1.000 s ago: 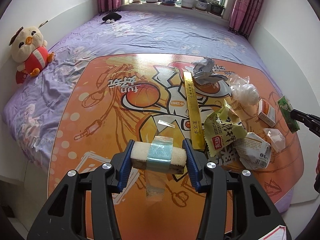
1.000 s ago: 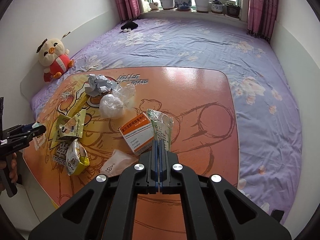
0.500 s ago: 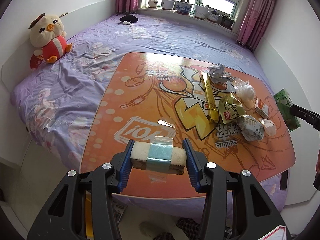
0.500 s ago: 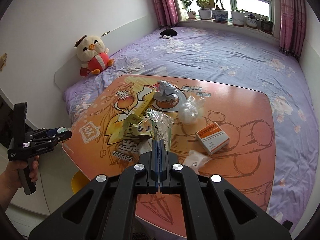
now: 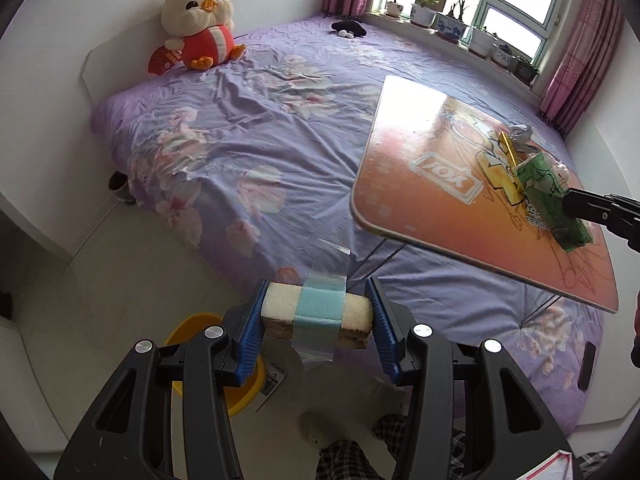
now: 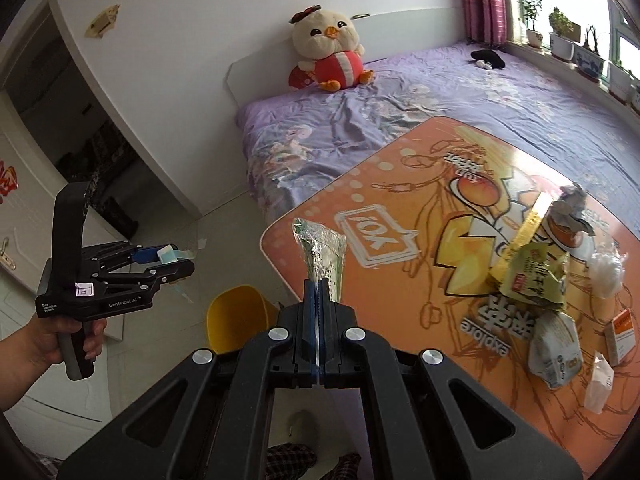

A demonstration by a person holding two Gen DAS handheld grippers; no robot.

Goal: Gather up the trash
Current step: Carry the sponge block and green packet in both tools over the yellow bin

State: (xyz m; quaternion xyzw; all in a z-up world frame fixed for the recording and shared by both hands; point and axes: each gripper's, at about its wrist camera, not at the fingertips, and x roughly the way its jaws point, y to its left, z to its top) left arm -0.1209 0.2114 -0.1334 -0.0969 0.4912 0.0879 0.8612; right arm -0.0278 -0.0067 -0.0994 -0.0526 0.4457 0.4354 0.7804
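Here the left tool (image 5: 318,318) clamps a taped sponge block (image 5: 316,314); the right tool (image 6: 319,300) pinches a green wrapper (image 6: 322,254).

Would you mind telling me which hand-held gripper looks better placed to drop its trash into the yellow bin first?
Probably the left hand-held gripper: its taped foam block hangs just beyond the yellow bin, off the table. The right hand-held gripper holds its green wrapper over the table edge.

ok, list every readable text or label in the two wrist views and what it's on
"GenRobot.AI": side of the left tool, right wrist view.
"explore": orange tabletop, upside down near the wrappers.
"YOI"-like box logo: same tabletop, inverted, uncertain.
White sticker on the left tool's body: too small.
Yellow-green snack wrapper, orange-white box, green wrapper in the right tool: print blurred, unreadable.
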